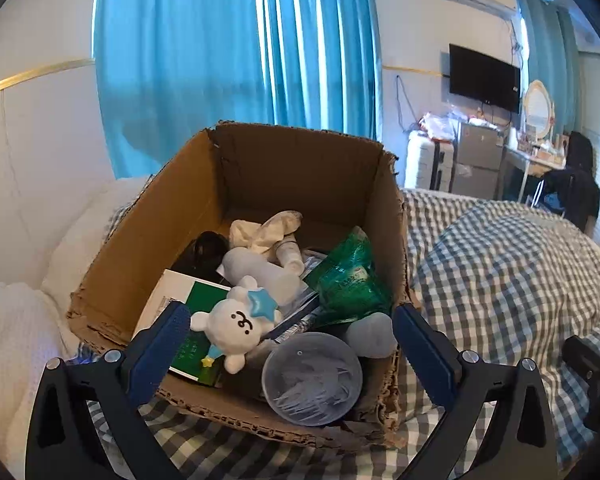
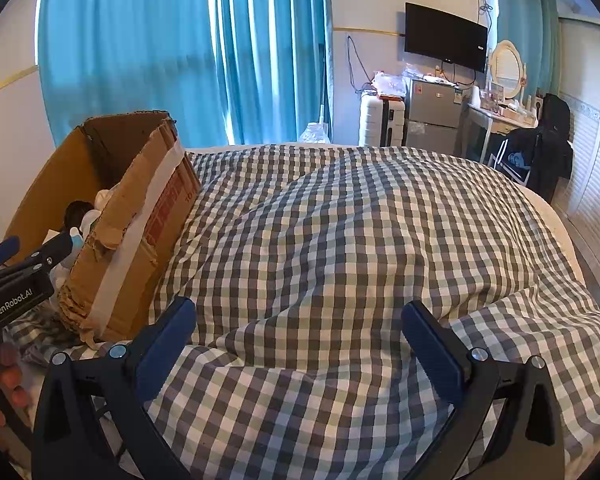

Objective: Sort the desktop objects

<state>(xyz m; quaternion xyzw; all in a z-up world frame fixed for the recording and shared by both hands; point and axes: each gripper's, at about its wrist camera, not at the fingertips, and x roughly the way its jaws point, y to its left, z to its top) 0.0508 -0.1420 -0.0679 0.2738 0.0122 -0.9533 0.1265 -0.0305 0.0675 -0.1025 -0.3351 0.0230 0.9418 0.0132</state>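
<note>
A torn cardboard box (image 1: 172,208) sits on a checked bedspread. Inside lie a white bear toy with a blue star (image 1: 236,324), a green-and-white booklet (image 1: 204,300), a green foil packet (image 1: 348,280), a clear round lid (image 1: 312,378), a white bottle (image 1: 268,276), crumpled white cloth (image 1: 268,228) and a dark item (image 1: 204,252). My left gripper (image 1: 292,332) hovers open over the box's near edge, holding nothing. My right gripper (image 2: 298,328) is open above bare bedspread, right of the box (image 2: 132,216). The left gripper (image 2: 24,256) shows at the right wrist view's left edge.
The checked bedspread (image 2: 360,240) covers a bed with raised folds. White pillows (image 1: 16,320) lie left of the box. Blue curtains (image 1: 228,48) hang behind. A wall television (image 2: 444,36), small fridge (image 2: 434,116), suitcase and dressing table stand at the far right.
</note>
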